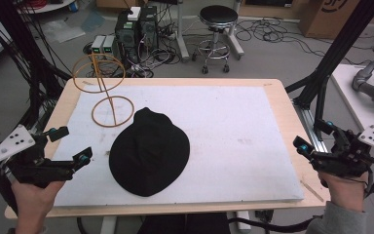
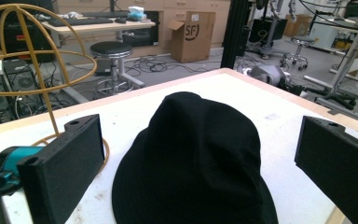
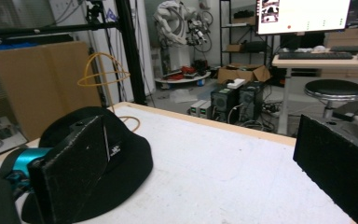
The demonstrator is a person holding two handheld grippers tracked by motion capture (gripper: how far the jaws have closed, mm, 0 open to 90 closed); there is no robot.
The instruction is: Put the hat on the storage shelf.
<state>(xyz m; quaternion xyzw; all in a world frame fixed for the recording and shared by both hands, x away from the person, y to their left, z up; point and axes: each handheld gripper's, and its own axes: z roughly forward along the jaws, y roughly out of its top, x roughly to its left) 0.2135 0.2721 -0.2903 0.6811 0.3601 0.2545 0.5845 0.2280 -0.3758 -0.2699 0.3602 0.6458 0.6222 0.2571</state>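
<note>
Nothing was started as far as I could judge: my left gripper (image 1: 70,146) at 8 o'clock and my right gripper (image 1: 311,138) at 4 o'clock both had jaws apart, holding nothing. The black hat (image 1: 149,152) lay flat on the white mat (image 1: 233,131), left of centre. The wire hat stand (image 1: 102,90) stood bare at 11 o'clock, base just beside the hat. The right gripper view showed a small white logo on the hat, unseen from above.
</note>
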